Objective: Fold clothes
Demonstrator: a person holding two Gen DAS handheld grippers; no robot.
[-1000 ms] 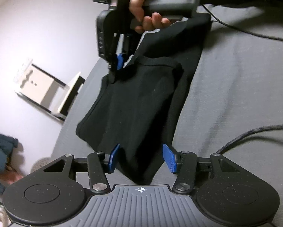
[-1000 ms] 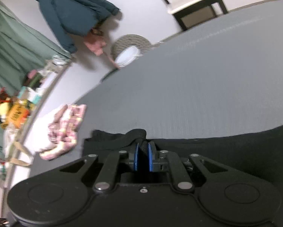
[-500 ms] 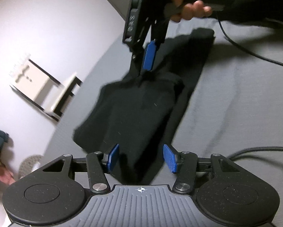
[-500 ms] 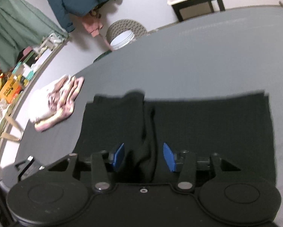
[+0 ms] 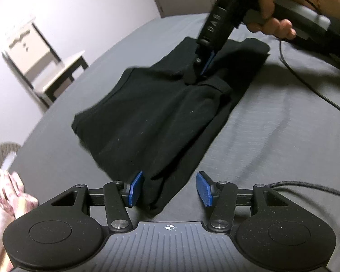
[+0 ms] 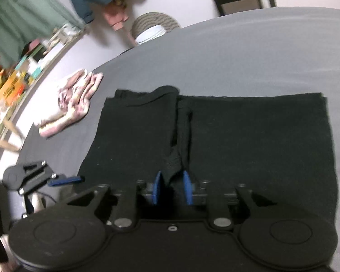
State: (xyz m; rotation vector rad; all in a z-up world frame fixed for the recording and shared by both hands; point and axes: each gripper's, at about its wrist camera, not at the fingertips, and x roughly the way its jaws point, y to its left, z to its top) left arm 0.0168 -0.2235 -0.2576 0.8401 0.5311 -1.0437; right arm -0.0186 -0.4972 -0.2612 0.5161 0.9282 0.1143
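**Q:** What moved since half a second back?

**Me:** Since then my right hand-held gripper (image 6: 171, 189) has come down onto the black garment (image 5: 161, 113) and narrowed: its jaws were spread wide above the cloth, and now they stand close together with a raised ridge of fabric between them. Whether the pads actually bite I cannot tell; a little gap shows on each side of the ridge.

**Q:** And your left one?

**Me:** My left hand-held gripper (image 5: 168, 188) is wide open and empty, as before. The garment's near corner lies between its blue pads, closer to the left pad, flat on the grey bed (image 5: 272, 131).

**Q:** Where does the garment sit overall?

**Me:** Half folded on the bed, running away from the left gripper toward the right one, which sits at the middle fold. A pink patterned cloth (image 6: 72, 104) lies well apart off one end.

**Q:** What could go wrong?

**Me:** I judge that the ridge is thin, so the right jaws may catch only the top layer, and lifting would peel the fold open. The black cable (image 5: 306, 183) trails just beside the left gripper and could snag as I move.
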